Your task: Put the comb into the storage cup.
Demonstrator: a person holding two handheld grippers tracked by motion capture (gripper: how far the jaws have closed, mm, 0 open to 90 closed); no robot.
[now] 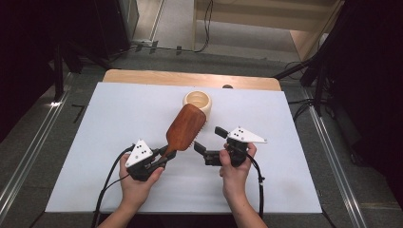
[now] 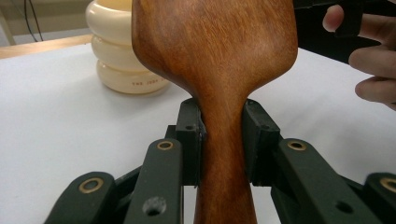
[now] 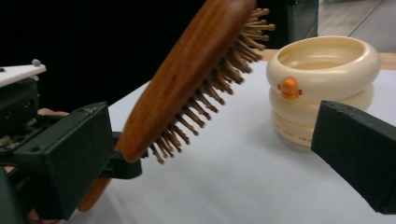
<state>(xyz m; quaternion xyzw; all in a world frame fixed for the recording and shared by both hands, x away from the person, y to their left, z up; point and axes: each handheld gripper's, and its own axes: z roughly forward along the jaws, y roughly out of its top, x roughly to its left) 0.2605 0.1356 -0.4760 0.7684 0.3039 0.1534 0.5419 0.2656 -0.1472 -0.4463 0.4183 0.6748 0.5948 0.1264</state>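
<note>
A brown wooden hairbrush [image 1: 186, 127] is held above the white table, head tilted toward the far side, bristles facing right. My left gripper [image 1: 167, 154] is shut on its handle; the left gripper view shows the handle [image 2: 223, 154] clamped between both pads [image 2: 190, 140]. In the right gripper view the bristles [image 3: 210, 91] point down and to the right. My right gripper [image 1: 210, 138] stands open just right of the brush head, jaws wide apart, nothing between them. A cream ribbed cup [image 1: 198, 102] with an orange mark [image 3: 289, 87] stands behind the brush.
The white sheet [image 1: 119, 123] covers most of a wooden table [image 1: 142, 77]. Dark stands and cables [image 1: 313, 71] surround the table on the floor. Bare white surface lies left and right of both hands.
</note>
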